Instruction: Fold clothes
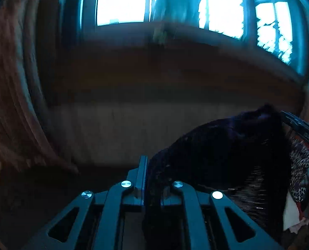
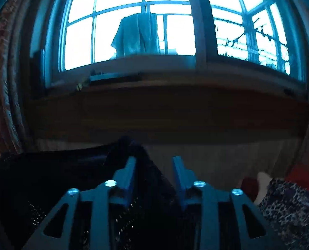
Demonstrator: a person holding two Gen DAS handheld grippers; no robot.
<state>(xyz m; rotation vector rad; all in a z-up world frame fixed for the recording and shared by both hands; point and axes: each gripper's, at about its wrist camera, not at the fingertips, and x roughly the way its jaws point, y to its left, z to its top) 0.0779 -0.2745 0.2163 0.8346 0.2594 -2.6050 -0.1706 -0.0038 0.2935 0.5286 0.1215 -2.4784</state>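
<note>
Bright multi-pane windows (image 2: 133,31) fill the upper background of both wrist views, with a broad brown wooden sill or ledge (image 2: 167,108) running below them and a pale lower wall beneath that. Open room lies ahead of both grippers up to that ledge; a reddish-brown patterned curtain (image 1: 10,87) bounds the left edge, and a heap of leopard-print and red fabrics (image 2: 289,206) crowds the lower right. Subject garment: a black, loosely knit cloth with small glinting threads (image 1: 227,154), held aloft and stretched between the two tools. Left gripper (image 1: 152,179): blue fingers closed together with the black cloth pinched between them, the fabric rising to the right from the grip toward a peak near the frame's right edge. Right gripper (image 2: 154,166): blue fingers stand apart with a clear gap; a bunched fold of the same cloth drapes over the left finger and hangs down between the fingers, but firm contact with the right finger cannot be confirmed. From there the cloth spreads left as a taut dark sheet. A grey-blue towel-like cloth (image 2: 137,35) hangs outside the window glass, and a drying rack with pegs (image 2: 254,39) shows through the right panes. Lighting is dim and blue-tinted; both views are blurred, and no supporting surface beneath the garment can be made out.
</note>
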